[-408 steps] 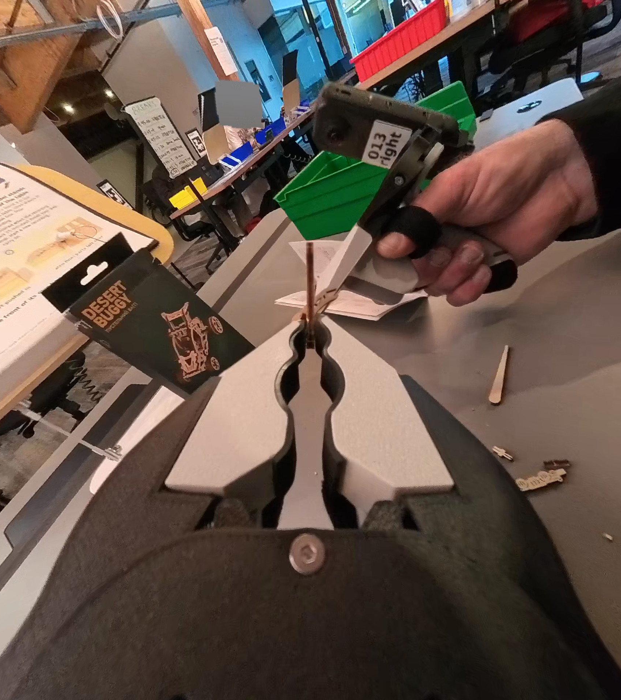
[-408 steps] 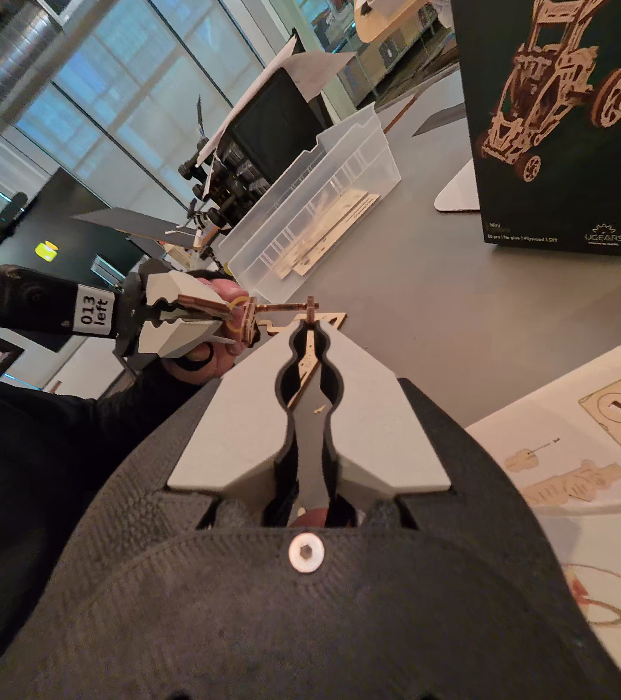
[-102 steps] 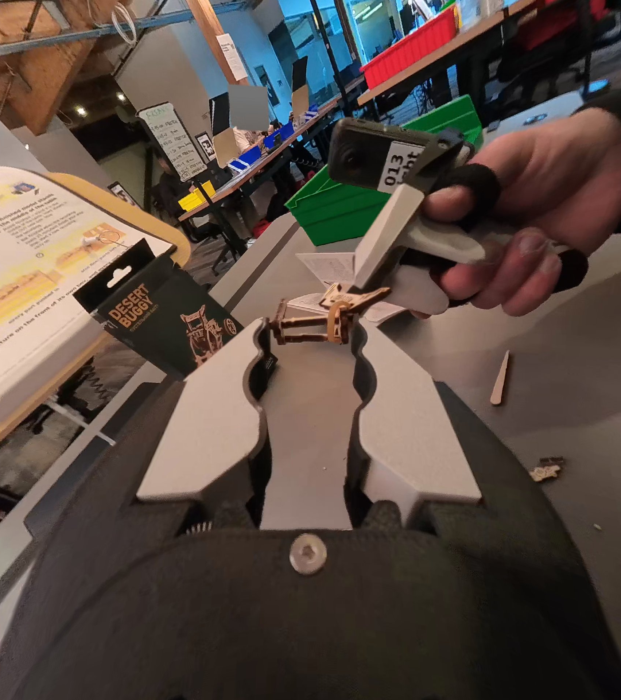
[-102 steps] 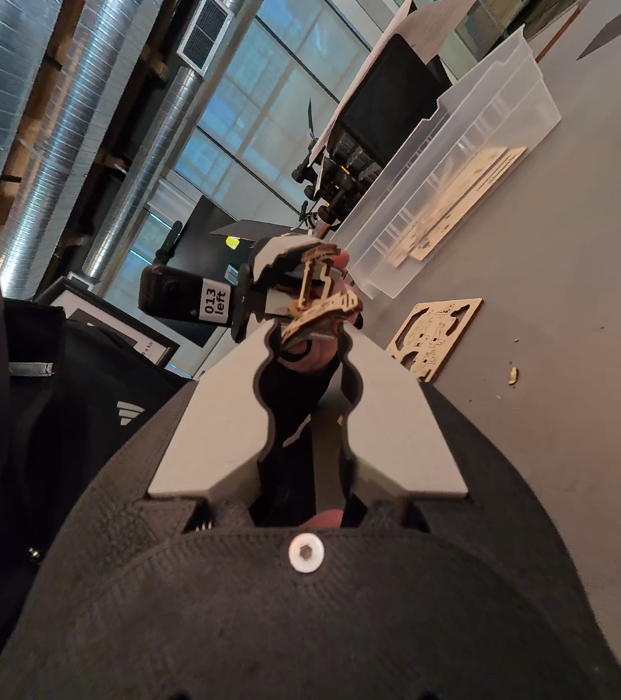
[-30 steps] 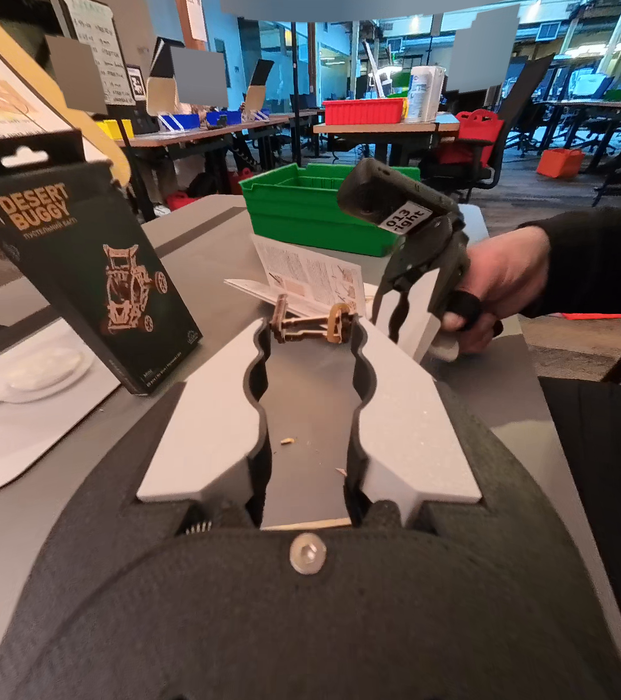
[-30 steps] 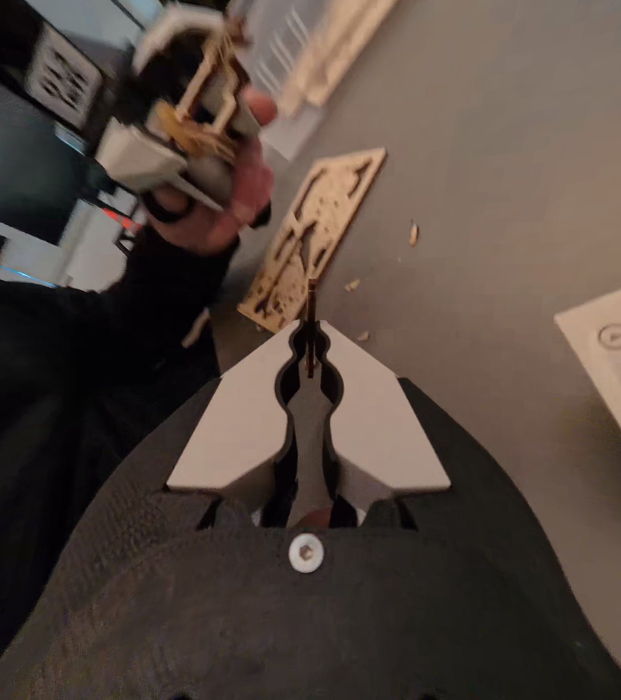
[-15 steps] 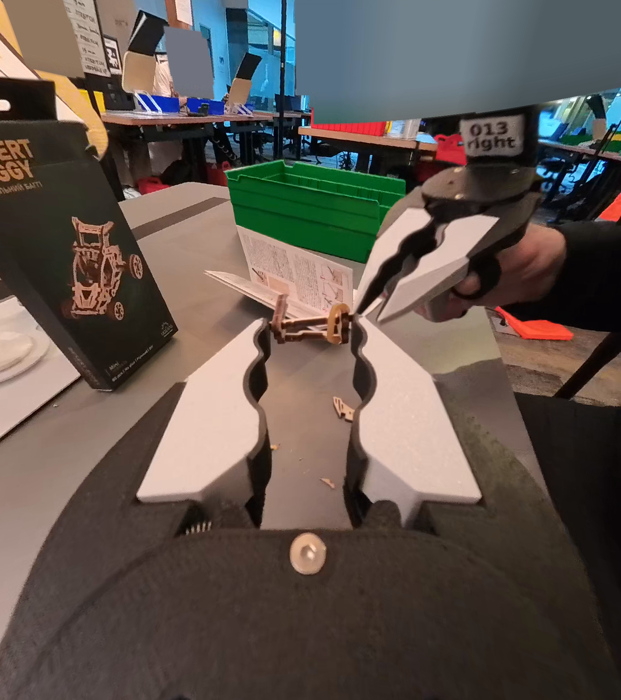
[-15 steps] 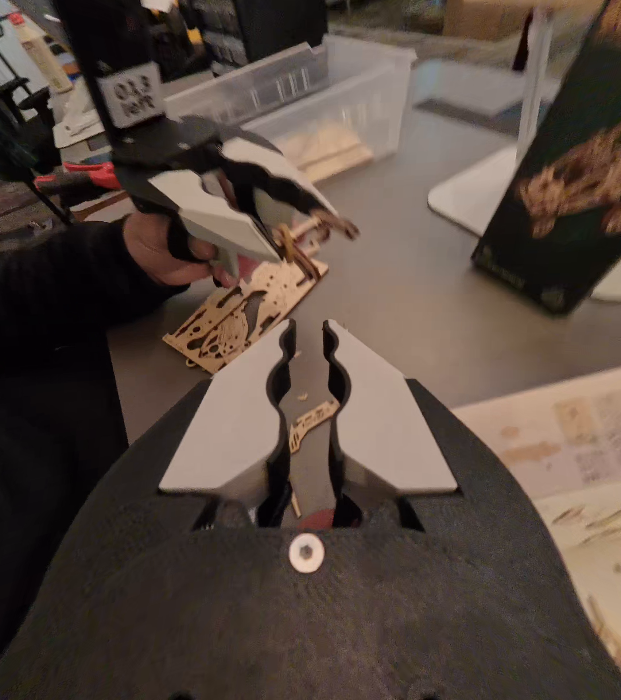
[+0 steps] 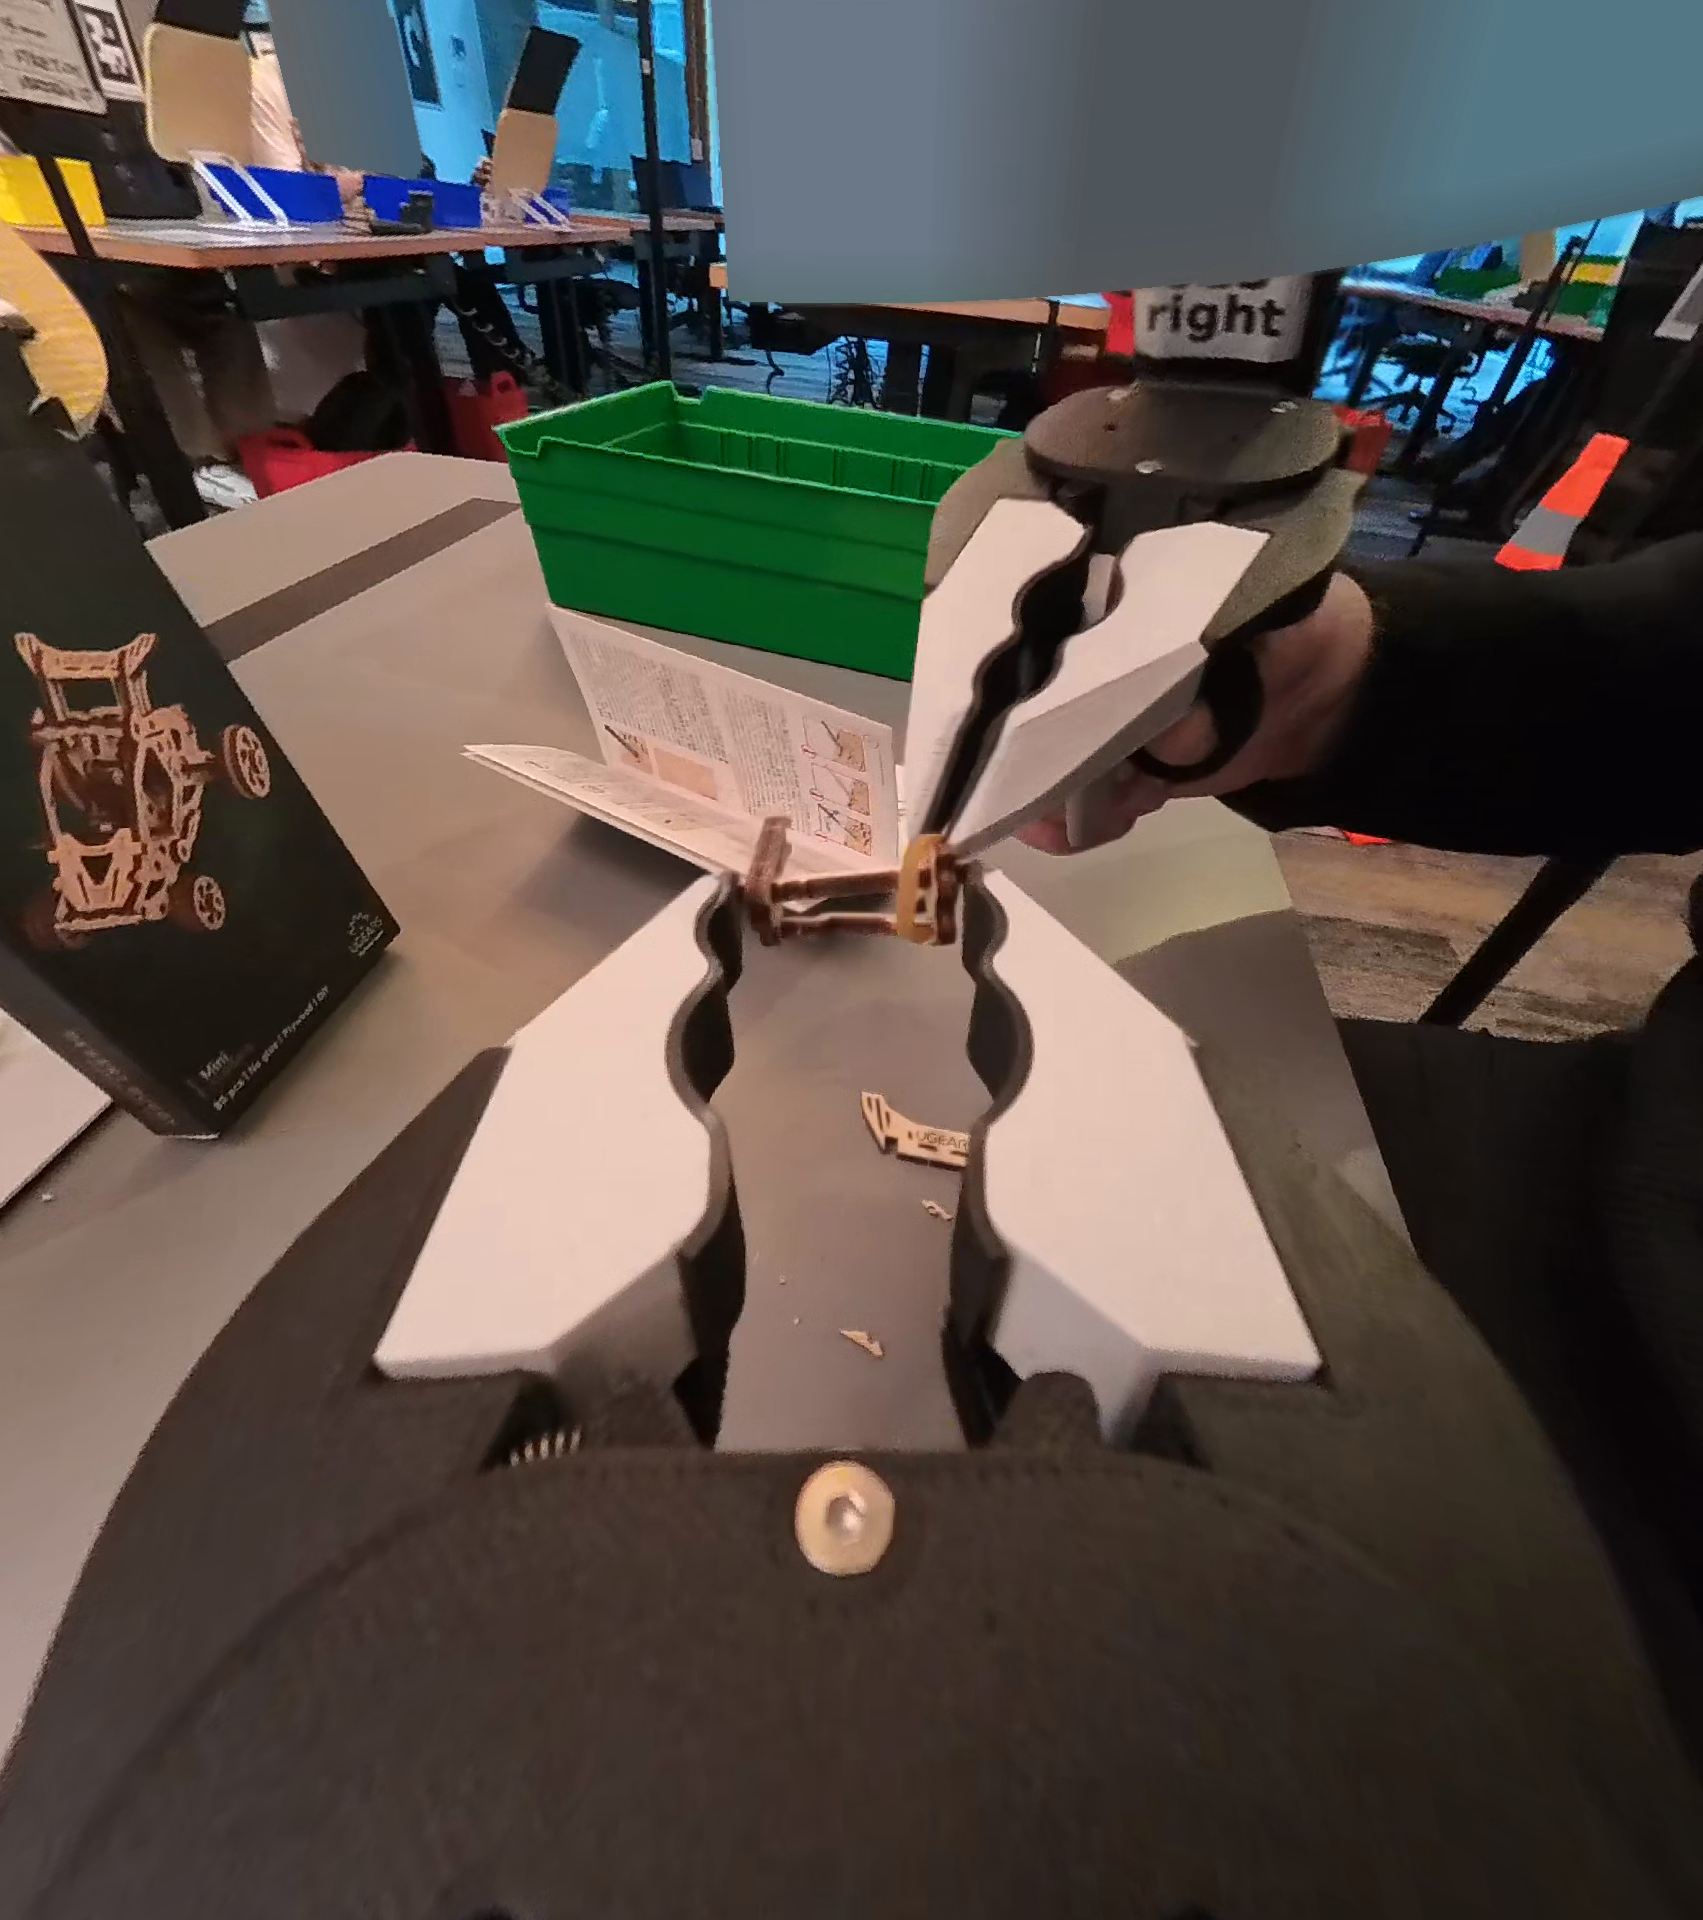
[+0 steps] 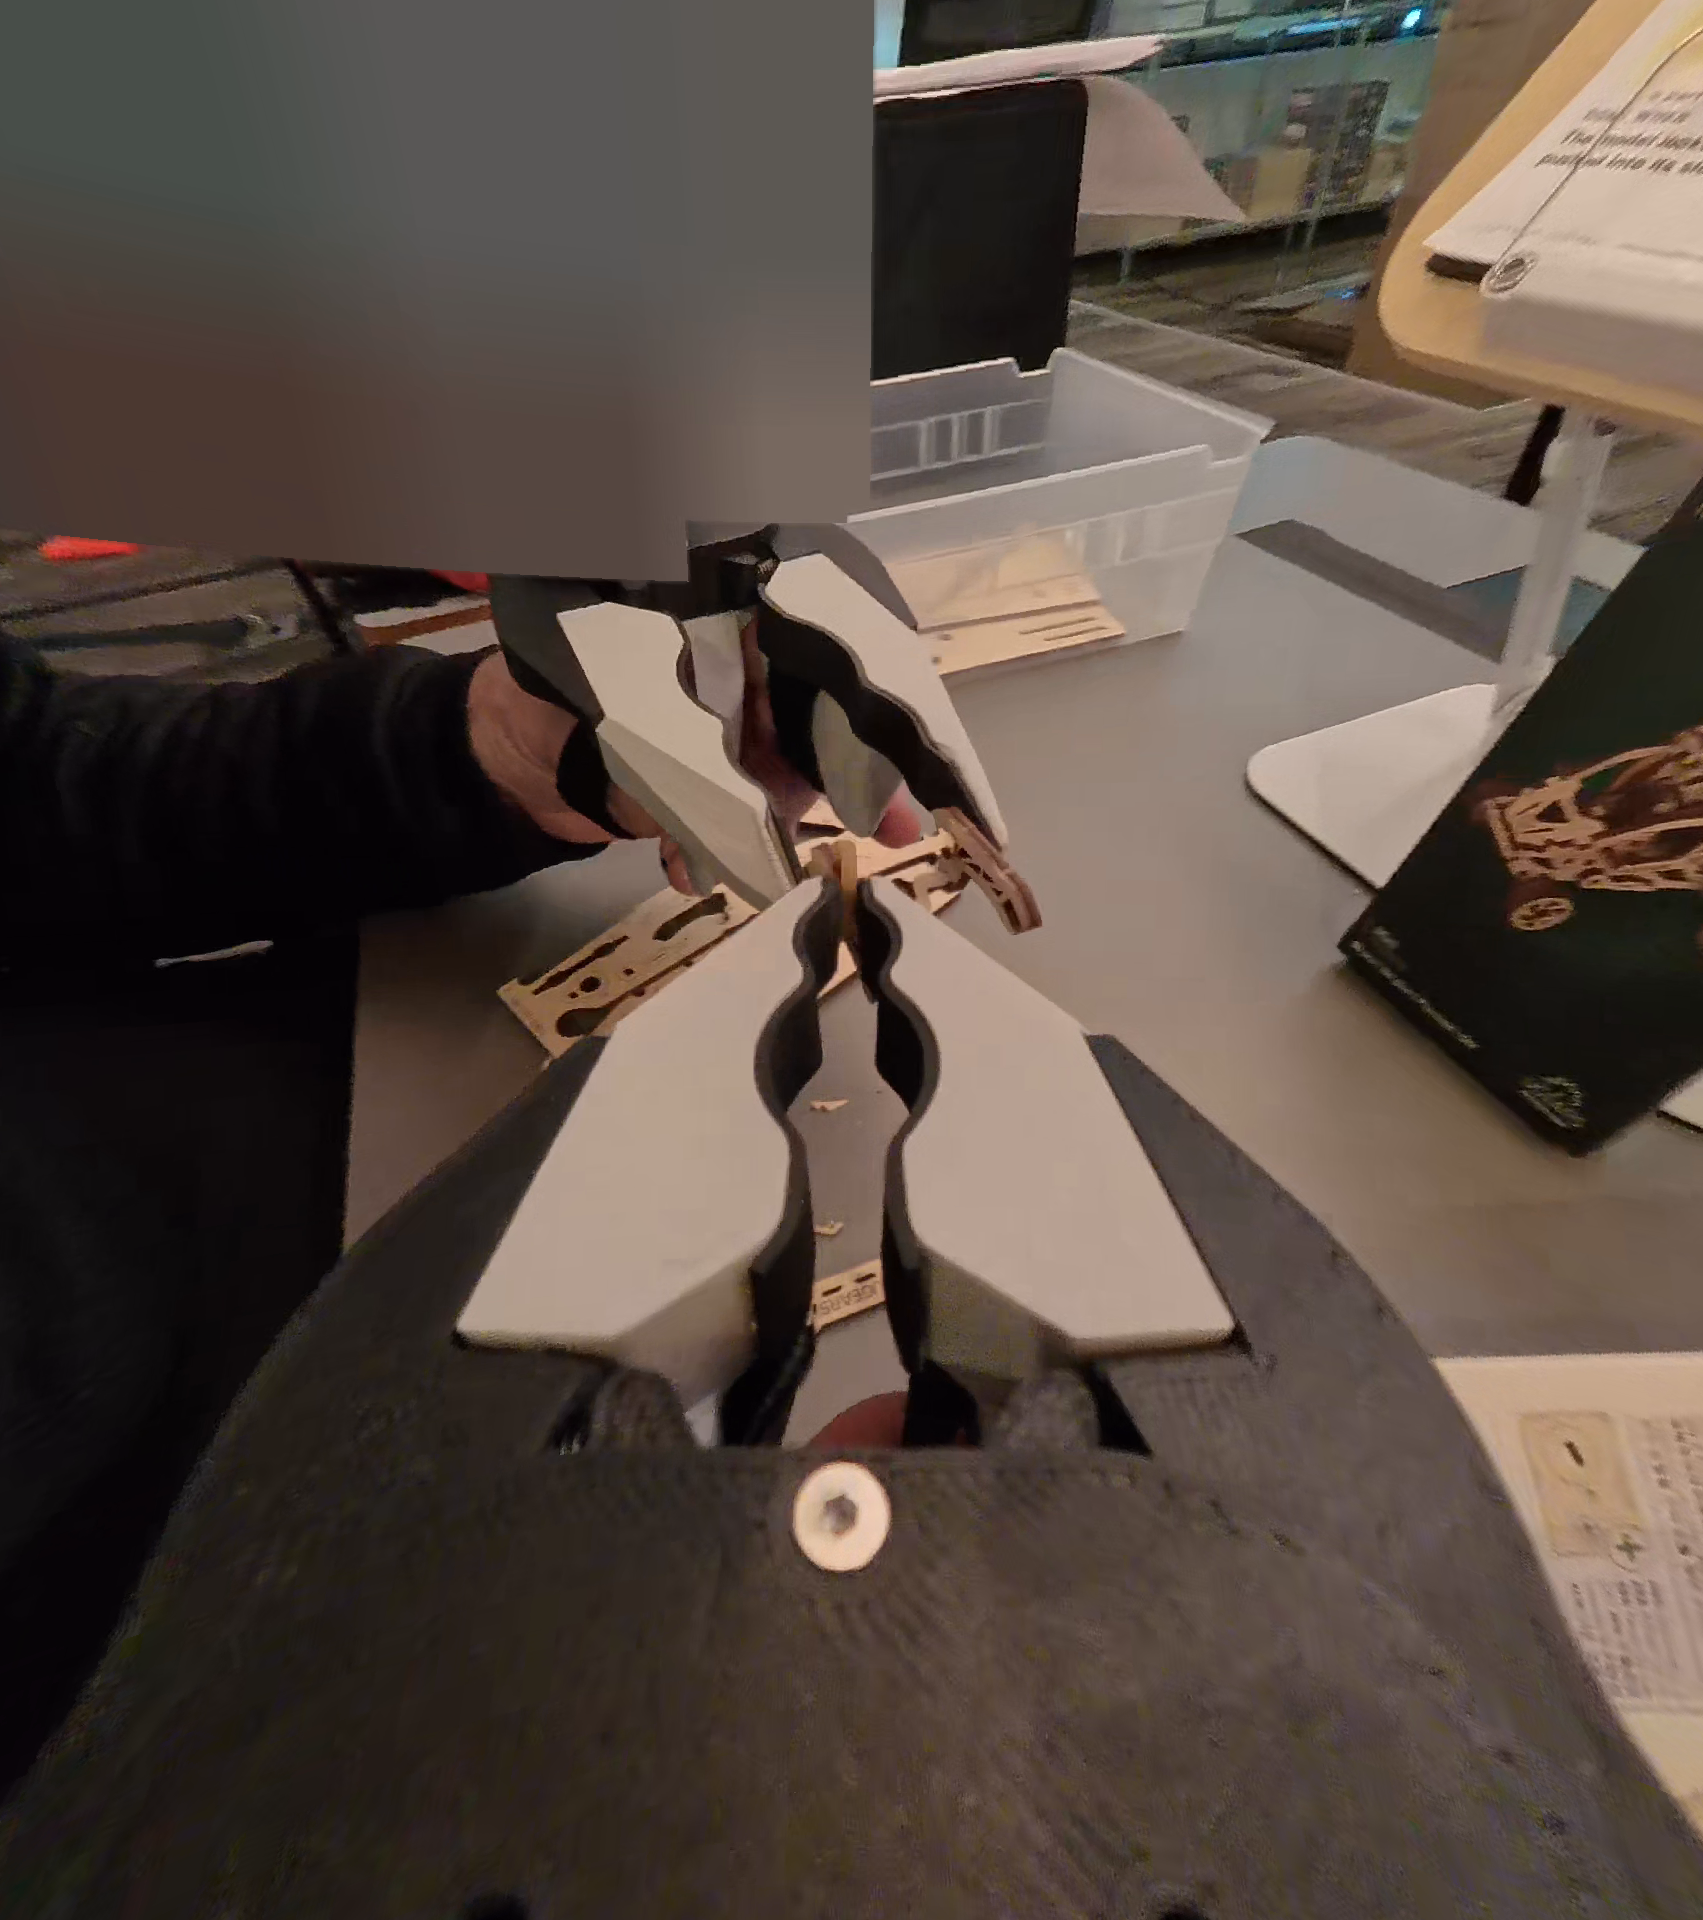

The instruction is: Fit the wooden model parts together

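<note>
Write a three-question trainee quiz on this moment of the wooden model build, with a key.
1. True or false: the left gripper holds the wooden assembly across its width, one fingertip at each end.
2. Where do the right gripper fingertips close? A) on the green bin B) on the pale disc at one end of the assembly C) on the booklet
3. Fill in: the loose flat wooden piece lies on the ____.

Key: 1 true; 2 B; 3 table.
</note>
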The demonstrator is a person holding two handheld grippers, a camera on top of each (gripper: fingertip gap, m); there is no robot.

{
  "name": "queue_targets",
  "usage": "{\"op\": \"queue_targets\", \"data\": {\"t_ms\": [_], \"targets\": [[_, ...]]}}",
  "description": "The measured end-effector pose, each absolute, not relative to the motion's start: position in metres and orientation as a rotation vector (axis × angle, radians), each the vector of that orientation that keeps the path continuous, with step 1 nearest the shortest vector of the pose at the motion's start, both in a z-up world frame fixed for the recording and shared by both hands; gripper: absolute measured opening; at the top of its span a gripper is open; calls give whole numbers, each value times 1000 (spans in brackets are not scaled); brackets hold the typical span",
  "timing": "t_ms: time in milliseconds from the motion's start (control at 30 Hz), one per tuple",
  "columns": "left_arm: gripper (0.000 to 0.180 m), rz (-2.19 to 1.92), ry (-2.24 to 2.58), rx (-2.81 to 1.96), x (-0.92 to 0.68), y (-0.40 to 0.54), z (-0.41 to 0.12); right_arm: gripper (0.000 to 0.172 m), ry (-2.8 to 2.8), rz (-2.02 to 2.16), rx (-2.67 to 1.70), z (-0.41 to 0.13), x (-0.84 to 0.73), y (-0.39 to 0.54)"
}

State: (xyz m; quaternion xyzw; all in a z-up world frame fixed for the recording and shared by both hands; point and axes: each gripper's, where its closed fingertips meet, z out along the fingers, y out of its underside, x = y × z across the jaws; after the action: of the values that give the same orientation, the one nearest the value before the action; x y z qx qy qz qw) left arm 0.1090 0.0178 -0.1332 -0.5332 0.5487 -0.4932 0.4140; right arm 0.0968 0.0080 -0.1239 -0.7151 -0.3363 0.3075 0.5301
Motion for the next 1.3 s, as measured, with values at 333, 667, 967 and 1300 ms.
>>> {"op": "queue_targets", "data": {"t_ms": [333, 667, 967, 1300], "targets": [[40, -1265, 1335, -1283, 109, 18, -121, 0, -797, 744, -1693, -122, 100, 6], [40, -1241, 1272, -1264, 109, 21, -113, 0, -750, 714, -1714, -120, 106, 9], [40, -1306, 1167, -1275, 108, 26, -104, 0, -708, 687, -1740, -127, 112, 11], [40, -1331, 1162, -1314, 108, 27, -108, 11, -628, 817, -1626, -105, 113, 10]]}}
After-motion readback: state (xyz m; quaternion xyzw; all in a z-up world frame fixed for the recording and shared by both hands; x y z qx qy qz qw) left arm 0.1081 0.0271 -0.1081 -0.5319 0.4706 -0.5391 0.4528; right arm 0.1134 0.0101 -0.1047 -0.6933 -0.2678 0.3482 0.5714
